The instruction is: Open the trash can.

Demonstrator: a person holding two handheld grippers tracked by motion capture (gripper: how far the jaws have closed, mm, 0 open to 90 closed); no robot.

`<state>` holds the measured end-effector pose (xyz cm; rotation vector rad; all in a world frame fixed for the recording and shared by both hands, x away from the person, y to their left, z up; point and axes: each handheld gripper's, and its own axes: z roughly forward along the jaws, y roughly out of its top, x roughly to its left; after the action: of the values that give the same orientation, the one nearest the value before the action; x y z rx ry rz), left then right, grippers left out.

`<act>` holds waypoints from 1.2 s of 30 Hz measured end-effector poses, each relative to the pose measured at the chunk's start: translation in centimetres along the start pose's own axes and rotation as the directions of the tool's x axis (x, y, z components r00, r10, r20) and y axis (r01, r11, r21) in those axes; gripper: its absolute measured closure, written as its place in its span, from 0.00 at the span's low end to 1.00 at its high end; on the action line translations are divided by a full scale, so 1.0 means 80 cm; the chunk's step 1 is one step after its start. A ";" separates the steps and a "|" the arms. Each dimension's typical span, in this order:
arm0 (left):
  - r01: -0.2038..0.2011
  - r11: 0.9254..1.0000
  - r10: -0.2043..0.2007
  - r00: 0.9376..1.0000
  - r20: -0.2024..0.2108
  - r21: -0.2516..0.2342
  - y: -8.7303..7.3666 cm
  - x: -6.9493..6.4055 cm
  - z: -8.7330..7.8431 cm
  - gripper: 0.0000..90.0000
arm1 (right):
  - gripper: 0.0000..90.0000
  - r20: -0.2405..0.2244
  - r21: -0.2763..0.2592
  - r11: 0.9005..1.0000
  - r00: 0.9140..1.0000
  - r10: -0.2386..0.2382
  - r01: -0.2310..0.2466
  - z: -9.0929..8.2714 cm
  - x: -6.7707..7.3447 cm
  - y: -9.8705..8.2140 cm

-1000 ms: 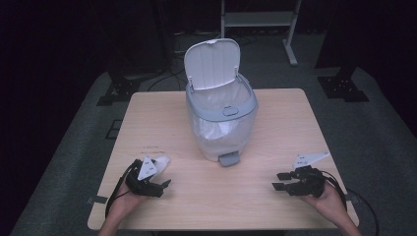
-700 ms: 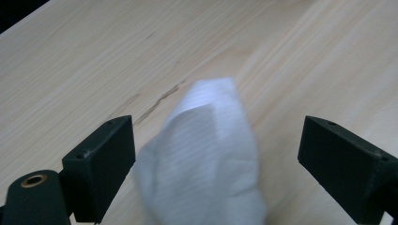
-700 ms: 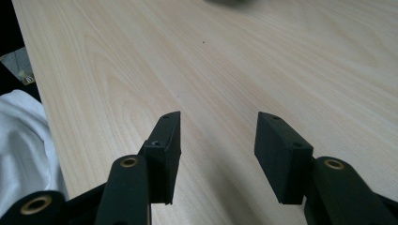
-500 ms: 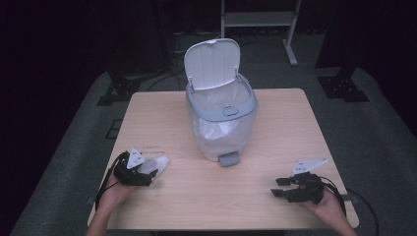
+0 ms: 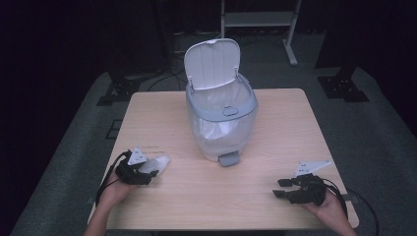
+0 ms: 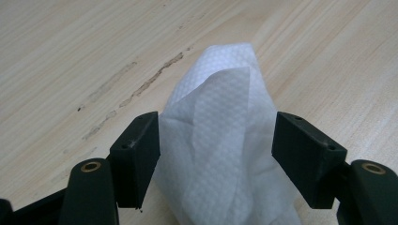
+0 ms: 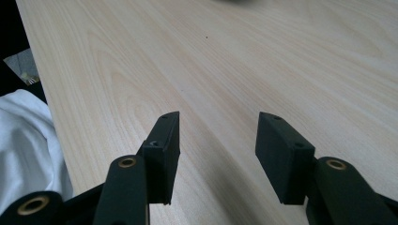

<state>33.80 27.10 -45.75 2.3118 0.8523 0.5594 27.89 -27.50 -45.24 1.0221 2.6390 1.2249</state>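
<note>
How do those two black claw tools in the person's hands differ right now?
The left gripper has a white tissue between its jaws, which have just been closing on it; the right gripper has nothing but bare table between its jaws. The left one sits at the table's left edge, the right one near the right corner. Both are black, two-jawed and low over the wood.

Your table (image 6: 70, 56) is pale wood, matt, with fine straight grain and a few dark scuffs. The tissue (image 6: 220, 140) between your left gripper (image 6: 216, 154) jaws is soft white paper with a dimpled emboss, creased. Jaws look like matt black plastic with brass-coloured inserts. The bin (image 5: 221, 123) is smooth grey-white plastic, holding a thin translucent liner (image 5: 216, 132).
</note>
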 end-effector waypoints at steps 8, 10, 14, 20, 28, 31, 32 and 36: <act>-0.006 1.000 0.005 0.999 0.034 0.020 -0.003 -0.001 0.006 0.40 | 0.55 -0.001 -0.010 1.000 1.000 0.004 -0.004 -0.003 -0.001 -0.002; 0.004 1.000 -0.005 0.999 0.043 0.022 -0.005 0.000 0.006 0.42 | 0.55 0.000 -0.010 1.000 1.000 0.004 -0.004 -0.004 -0.001 -0.002; 0.034 0.999 -0.035 0.997 0.074 0.020 -0.007 0.003 0.007 0.47 | 0.55 0.000 -0.010 1.000 1.000 0.002 -0.002 -0.003 -0.001 -0.002; 0.082 0.996 -0.086 0.992 0.091 0.047 -0.005 0.007 0.006 0.61 | 0.55 -0.001 -0.010 1.000 1.000 0.006 -0.006 -0.002 -0.001 -0.002; 0.060 0.996 -0.066 0.994 0.091 0.058 -0.001 0.004 0.006 0.83 | 0.55 0.007 -0.011 1.000 1.000 0.007 -0.007 -0.003 -0.003 -0.004; 0.057 0.997 -0.063 0.994 0.091 0.061 -0.001 0.006 0.006 0.89 | 0.55 0.009 -0.012 1.000 1.000 0.008 -0.008 -0.004 -0.003 -0.005; 0.060 0.997 -0.065 0.993 0.094 0.057 -0.001 0.007 0.006 0.90 | 0.55 0.007 -0.013 1.000 1.000 0.007 -0.007 -0.004 -0.003 -0.005; 0.048 0.997 -0.055 0.991 0.119 0.061 -0.001 0.010 0.006 0.93 | 0.55 0.002 -0.009 1.000 1.000 0.014 -0.014 -0.002 -0.005 -0.008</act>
<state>34.58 27.55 -46.02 2.3423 0.8777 0.3734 27.81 -28.10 -45.66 1.0412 2.6263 1.2365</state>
